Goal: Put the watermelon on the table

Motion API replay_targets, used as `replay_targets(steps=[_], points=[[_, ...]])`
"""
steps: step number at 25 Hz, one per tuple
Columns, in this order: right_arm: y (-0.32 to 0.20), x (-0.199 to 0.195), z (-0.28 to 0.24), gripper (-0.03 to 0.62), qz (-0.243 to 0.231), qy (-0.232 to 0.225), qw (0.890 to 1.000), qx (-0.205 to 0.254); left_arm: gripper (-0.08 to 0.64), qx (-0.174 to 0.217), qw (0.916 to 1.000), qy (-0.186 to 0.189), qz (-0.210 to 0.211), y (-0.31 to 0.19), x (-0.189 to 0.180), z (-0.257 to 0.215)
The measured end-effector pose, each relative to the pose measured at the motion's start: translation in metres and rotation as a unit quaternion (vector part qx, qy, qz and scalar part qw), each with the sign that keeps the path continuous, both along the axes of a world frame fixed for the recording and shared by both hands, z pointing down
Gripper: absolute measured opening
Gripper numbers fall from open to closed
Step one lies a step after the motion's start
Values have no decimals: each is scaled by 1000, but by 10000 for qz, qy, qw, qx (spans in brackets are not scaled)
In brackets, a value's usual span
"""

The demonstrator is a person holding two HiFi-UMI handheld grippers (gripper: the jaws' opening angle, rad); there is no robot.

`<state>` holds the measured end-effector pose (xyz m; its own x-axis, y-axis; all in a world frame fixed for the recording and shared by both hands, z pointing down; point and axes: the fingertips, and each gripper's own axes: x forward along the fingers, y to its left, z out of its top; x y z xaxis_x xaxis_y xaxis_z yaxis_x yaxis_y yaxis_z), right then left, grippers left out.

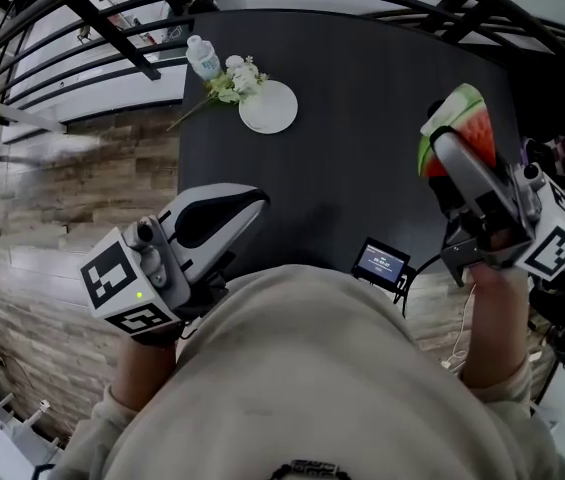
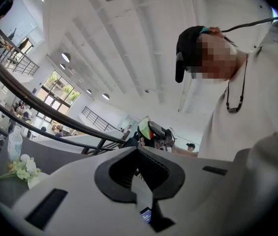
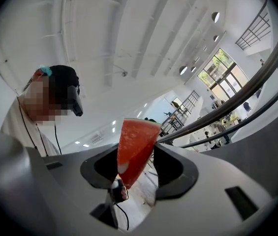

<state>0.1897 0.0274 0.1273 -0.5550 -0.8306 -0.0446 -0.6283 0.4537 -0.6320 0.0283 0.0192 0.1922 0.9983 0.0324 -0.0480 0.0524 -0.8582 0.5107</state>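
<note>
**Right tool** (image 1: 444, 146) (image 3: 136, 148): clamped on a red, green-rinded watermelon wedge (image 1: 459, 126) (image 3: 134, 146), one jaw against each cut face. The wedge is held over the right-hand part of the dark rectangular surface (image 1: 362, 118), close to that surface's right edge, with its rind end farthest from the person.

**Left tool** (image 1: 252, 203) (image 2: 139, 149): jaws together, nothing between them, over the surface's near left corner.

**Far left of the surface:** a round white plate (image 1: 272, 108); a sprig of white flowers with green stems (image 1: 232, 83) overlapping the plate's rim; a small pale plastic bottle (image 1: 202, 58) just beside the flowers.

**Near edge of the surface:** a small black device with a lit blue screen (image 1: 382, 263).
</note>
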Motion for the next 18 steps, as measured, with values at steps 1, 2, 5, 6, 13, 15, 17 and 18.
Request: replay_targets(steps=[1,2,5,6,13,15,17,18], points=[[-2,-1,1,199,-25,11,10000,-20,0,-27,10000,-10,-27,0,-2,2],[-4,-3,3,199,-55,24,10000,-42,1,-54,10000,-18,-59,-1,-4,3],[-11,-9,7,198,-154,62,9998,-110,0,-120,9998,-40,-161,-3,-9,7],[-13,-10,9,198,-187,75,9997,-131,2,-142,9997,-47,-194,-4,-11,9],[-32,-21,24,198,-352,42,9988,-329,0,-270,9988,-80,-400,-11,-24,18],[-37,-24,26,199,-418,88,9986,-325,1,-291,9985,-89,-452,-12,-28,20],[-44,-27,29,198,-495,135,9982,-318,2,-322,9981,-97,-510,-14,-31,23],[-47,-28,31,199,-528,141,9979,-335,2,-344,9979,-90,-540,-15,-32,24]])
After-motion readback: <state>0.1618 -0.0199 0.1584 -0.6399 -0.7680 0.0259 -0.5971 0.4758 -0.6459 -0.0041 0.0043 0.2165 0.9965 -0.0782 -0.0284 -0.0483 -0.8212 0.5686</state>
